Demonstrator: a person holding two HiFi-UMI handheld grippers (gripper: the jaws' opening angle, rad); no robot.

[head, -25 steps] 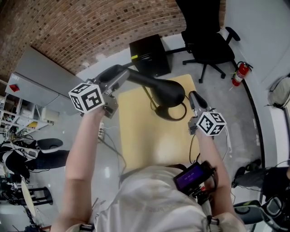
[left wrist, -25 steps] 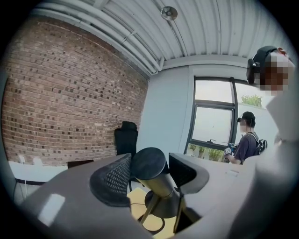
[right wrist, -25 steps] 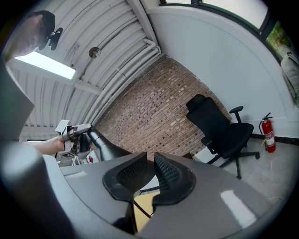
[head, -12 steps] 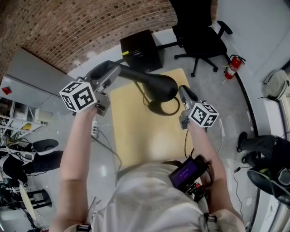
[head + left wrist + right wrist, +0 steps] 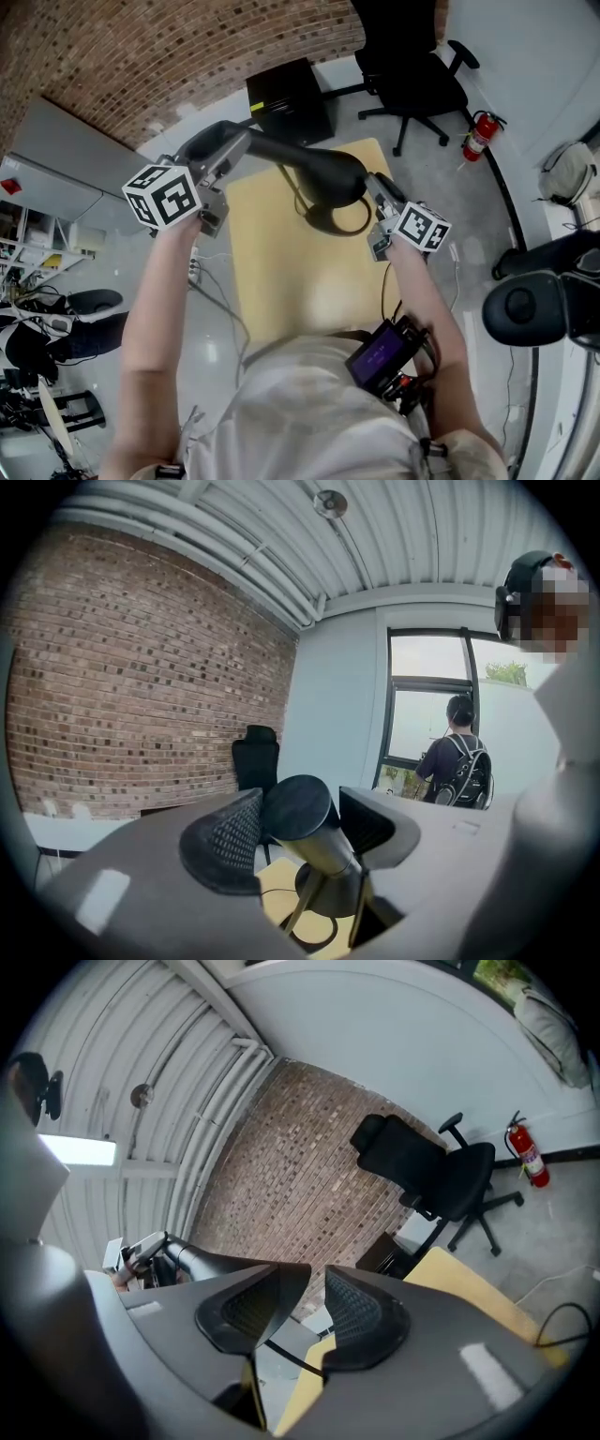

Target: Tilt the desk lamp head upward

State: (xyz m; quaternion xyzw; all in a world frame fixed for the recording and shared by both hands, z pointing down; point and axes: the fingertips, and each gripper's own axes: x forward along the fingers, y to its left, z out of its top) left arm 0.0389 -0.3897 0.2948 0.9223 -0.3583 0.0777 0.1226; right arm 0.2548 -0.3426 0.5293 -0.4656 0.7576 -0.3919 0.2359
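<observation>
Black, hard-shelled desk lamp head [image 5: 314,171]: a long cone lying nearly level above the far half of the desk [image 5: 281,281]. Its wide mouth is toward the desk's right edge and its narrow capped tail reaches past the desk's far-left corner. The ring base [image 5: 334,221] sits on the desk's far-right part, with a thin stem [image 5: 302,909] rising from it to the head.

Left gripper [image 5: 302,829] is off the desk's left edge, jaws narrow and clamped on the tail, with the ribbed pads on either side of the round cap.

Right gripper [image 5: 317,1314] is at the desk's right edge, just beside the wide mouth and not touching it. Its jaws have just been opening and now stand apart with nothing between them. Only a thin cable [image 5: 286,1352] shows beyond the gap.

Handling, as a judgement:
- The head looks rigid, smooth and light, so a pad could slide on the round tail.
- The joint is probably stiff enough to hold a pose.
- The small ring base may tip or skate on the desk if the head is levered hard.
- Best hold is the tail, as now, or under the mouth rim to push it up.
- The thin stem looks like the weak spot, so avoid gripping it.
</observation>
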